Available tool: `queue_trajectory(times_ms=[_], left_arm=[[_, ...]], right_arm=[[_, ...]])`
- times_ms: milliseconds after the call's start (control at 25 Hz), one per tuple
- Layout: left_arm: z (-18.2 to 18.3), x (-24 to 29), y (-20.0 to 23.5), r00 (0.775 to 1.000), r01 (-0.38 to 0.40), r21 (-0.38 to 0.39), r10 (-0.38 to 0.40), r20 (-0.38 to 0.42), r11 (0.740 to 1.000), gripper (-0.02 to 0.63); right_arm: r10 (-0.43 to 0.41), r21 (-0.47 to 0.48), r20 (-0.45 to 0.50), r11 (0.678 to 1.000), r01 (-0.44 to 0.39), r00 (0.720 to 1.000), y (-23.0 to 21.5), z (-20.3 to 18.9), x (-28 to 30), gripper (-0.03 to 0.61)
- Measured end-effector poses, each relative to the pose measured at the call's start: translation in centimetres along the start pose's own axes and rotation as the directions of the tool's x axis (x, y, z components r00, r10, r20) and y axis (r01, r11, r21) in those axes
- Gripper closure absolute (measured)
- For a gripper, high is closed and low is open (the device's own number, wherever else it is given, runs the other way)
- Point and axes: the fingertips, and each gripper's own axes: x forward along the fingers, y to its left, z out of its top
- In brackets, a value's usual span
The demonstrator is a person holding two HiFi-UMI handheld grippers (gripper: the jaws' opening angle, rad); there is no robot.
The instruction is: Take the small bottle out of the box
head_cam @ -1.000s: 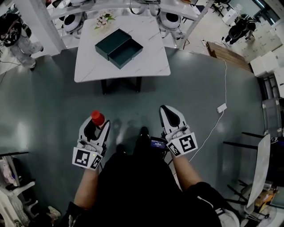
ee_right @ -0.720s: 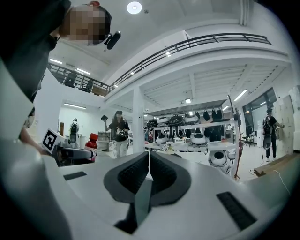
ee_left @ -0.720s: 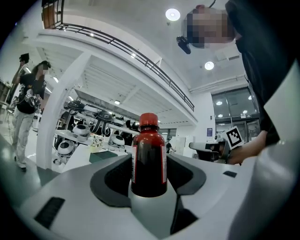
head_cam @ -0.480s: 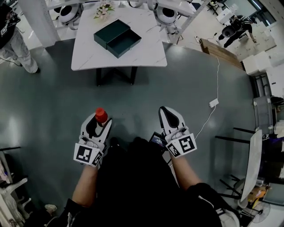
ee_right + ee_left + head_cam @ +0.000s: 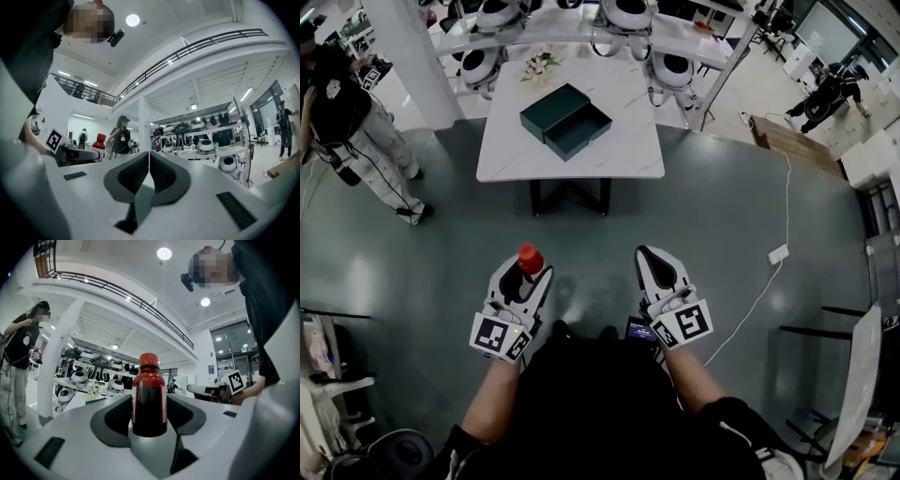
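My left gripper (image 5: 528, 275) is shut on a small dark-red bottle (image 5: 149, 399) with a red cap (image 5: 530, 258), held upright between the jaws (image 5: 149, 416) over the grey floor. The same bottle (image 5: 98, 142) shows small at the left of the right gripper view. My right gripper (image 5: 657, 265) is shut with nothing in it, its jaws (image 5: 149, 171) pressed together. The dark green box (image 5: 566, 120) lies open on the white table (image 5: 628, 150) well ahead of both grippers, its drawer pulled out.
A person (image 5: 356, 131) stands left of the table near a white pillar (image 5: 411, 52). Racks with white robot heads (image 5: 628, 14) line the far side. A white cable and plug (image 5: 777, 254) lie on the floor at right. Flowers (image 5: 539, 64) sit on the table's far edge.
The view has shifted, so the table now lies more centred and lower in frame. Both grippers keep their places in front of the body, the left still holding the bottle.
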Motion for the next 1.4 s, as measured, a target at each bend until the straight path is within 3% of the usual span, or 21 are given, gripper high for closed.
queue_trajectory(times_ms=[520, 880, 1400], left_arm=[[-0.1, -0.2, -2.6, 0.999, -0.013, 0.012, 0.014, -0.040, 1.000, 0.379], [-0.3, -0.4, -2.5, 0.999, -0.031, -0.022, 0.030, -0.041, 0.999, 0.377], [-1.0, 1.4, -4.4, 0.998, -0.003, -0.041, 0.000, -0.057, 0.999, 0.377]], right_arm=[[0.010, 0.063, -0.004, 0.998, -0.009, 1.000, -1.3, -1.8, -2.3, 0.543], [0.029, 0.042, 0.001, 0.999, -0.029, 1.000, -1.4, -1.4, -2.0, 0.545], [-0.011, 0.046, -0.005, 0.999, 0.011, 1.000, -5.2, -1.4, -3.7, 0.545]])
